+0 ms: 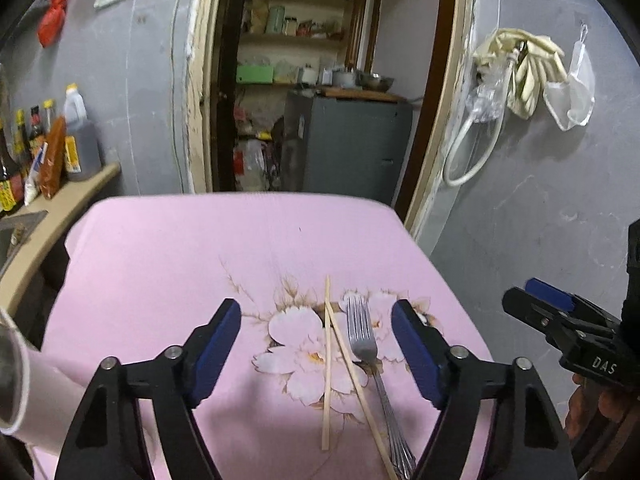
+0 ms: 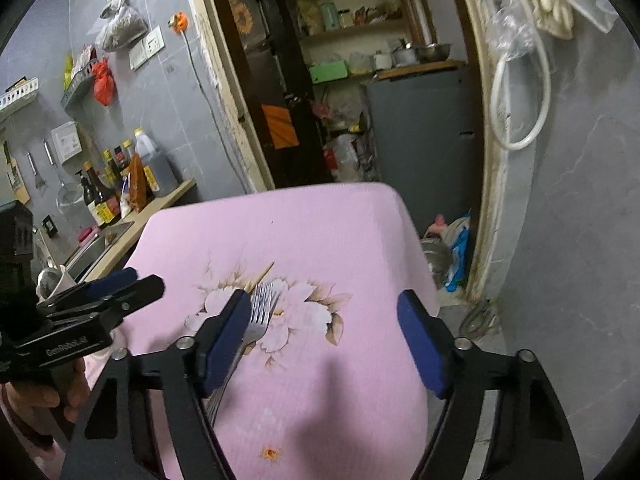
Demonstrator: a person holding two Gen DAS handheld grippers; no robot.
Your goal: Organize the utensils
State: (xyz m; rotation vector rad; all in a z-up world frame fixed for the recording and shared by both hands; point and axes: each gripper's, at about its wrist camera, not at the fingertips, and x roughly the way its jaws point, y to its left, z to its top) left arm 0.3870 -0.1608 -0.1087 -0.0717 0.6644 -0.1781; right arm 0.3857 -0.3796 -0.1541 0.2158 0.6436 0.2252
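Utensils lie loose on the pink flowered cloth (image 1: 160,260): a metal fork (image 1: 362,336) and two wooden chopsticks (image 1: 329,364), crossed just at the fork's nine o'clock. The left gripper (image 1: 316,344) hovers over them, jaws spread wide and empty, all three pieces between its pads. The right gripper (image 2: 324,340) is likewise wide open and empty, with the fork by its nine o'clock pad. Judging by this, the picking step has not begun. The next move calls for lowering onto one piece and closing squarely across it. A white cup (image 2: 54,280) sits at the cloth's nine o'clock edge, a likely holder.
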